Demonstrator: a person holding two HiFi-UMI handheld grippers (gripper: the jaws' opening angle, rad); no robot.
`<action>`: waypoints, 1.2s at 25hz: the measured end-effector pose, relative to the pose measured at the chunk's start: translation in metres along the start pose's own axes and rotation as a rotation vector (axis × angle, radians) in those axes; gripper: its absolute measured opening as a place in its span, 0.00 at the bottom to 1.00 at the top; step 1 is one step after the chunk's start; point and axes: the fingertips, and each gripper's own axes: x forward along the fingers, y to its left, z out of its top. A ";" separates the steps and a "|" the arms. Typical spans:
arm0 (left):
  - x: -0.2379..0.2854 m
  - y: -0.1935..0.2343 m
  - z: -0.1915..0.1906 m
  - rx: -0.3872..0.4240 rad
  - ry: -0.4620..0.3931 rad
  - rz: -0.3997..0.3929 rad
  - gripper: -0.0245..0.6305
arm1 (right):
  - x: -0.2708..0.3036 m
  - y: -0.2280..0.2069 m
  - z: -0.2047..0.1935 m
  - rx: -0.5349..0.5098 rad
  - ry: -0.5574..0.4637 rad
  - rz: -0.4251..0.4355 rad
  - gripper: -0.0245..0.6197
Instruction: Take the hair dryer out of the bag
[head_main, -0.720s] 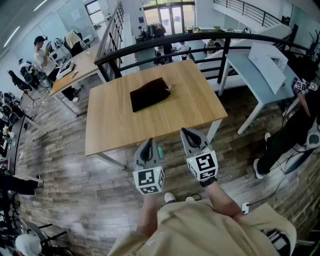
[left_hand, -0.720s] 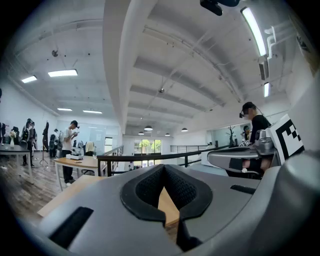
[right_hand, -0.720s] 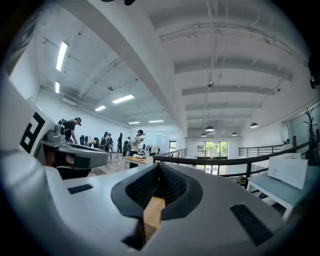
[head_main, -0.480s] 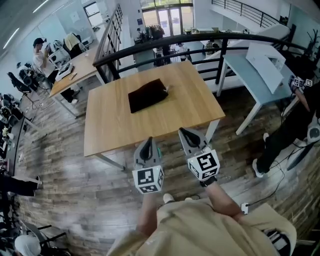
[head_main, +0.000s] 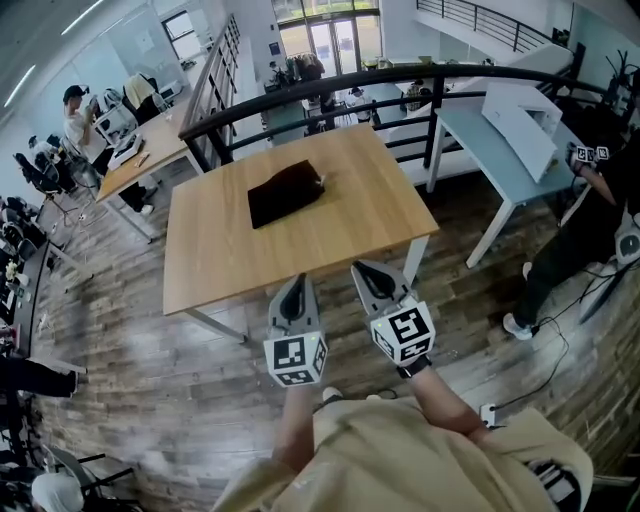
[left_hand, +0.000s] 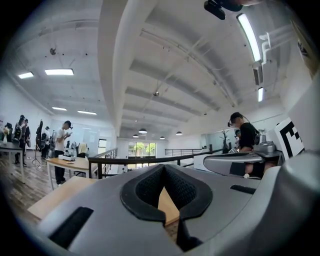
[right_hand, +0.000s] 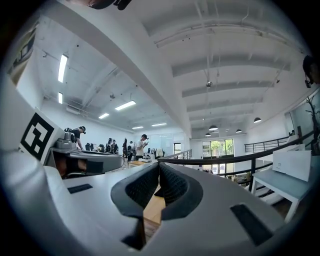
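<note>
A dark bag (head_main: 285, 193) is seen lying flat on the wooden table (head_main: 230, 255), toward its far half and well apart from both grippers; a small pale piece is shown at the bag's right end, too small to be identified. The left gripper (head_main: 298, 285) and the right gripper (head_main: 363, 271) are held level, side by side, just off the table's near edge. Both pairs of jaws are pressed together with nothing between them. Beyond the table a black railing (head_main: 400, 75) is seen, and to the right a pale blue table (head_main: 480, 135) bearing a white box (head_main: 520, 115).
</note>
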 end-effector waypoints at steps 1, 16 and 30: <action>-0.001 -0.004 -0.002 0.002 0.000 -0.001 0.06 | -0.004 -0.001 -0.003 0.004 0.001 -0.001 0.06; 0.036 0.015 -0.044 -0.045 0.044 0.002 0.06 | 0.038 -0.009 -0.056 0.058 0.083 0.012 0.06; 0.236 0.146 -0.047 -0.092 0.045 -0.024 0.06 | 0.249 -0.077 -0.064 0.016 0.114 -0.010 0.06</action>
